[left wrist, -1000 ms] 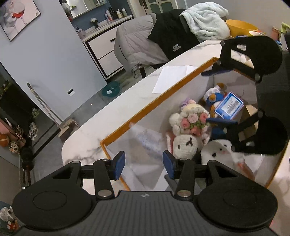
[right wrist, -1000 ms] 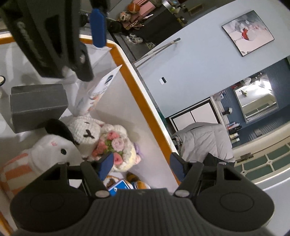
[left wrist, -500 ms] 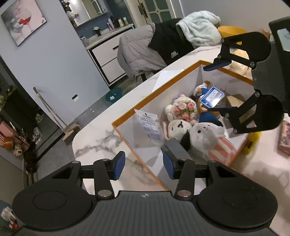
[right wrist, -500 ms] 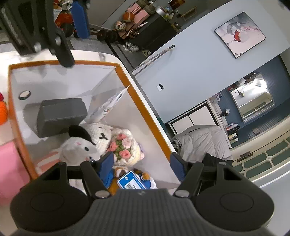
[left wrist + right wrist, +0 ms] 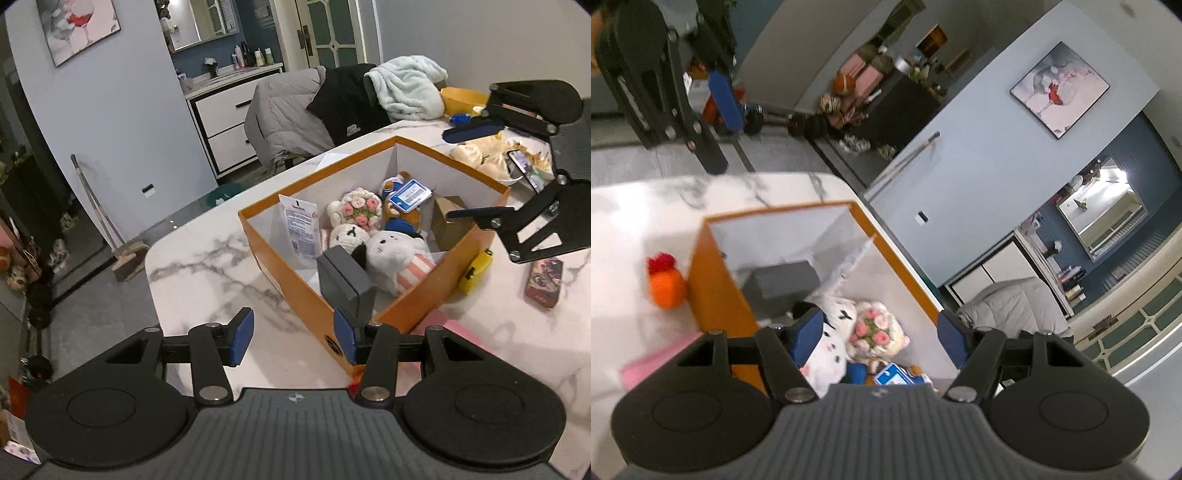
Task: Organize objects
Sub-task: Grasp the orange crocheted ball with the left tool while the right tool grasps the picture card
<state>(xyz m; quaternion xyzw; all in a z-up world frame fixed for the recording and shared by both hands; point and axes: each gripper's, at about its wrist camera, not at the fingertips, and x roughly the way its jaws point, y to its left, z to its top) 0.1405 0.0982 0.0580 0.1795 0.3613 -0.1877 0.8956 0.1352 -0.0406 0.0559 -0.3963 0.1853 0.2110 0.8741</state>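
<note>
Marble table (image 5: 207,266) opens up in view now; a second ago the orange box (image 5: 280,258) filled both cameras, and both tongs have pulled back and up from it. Box sits mid-table, holding plush toys (image 5: 391,251) and a grey case (image 5: 343,280). Left gripper (image 5: 293,339) hangs empty over the box's near corner, jaws just widening. Right gripper (image 5: 879,332) gapes empty above the toys.

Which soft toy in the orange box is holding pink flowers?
The cream crocheted toy at the back of the orange box. It hugs a bunch of pink roses; the white plush with the striped body in front has none.
</note>
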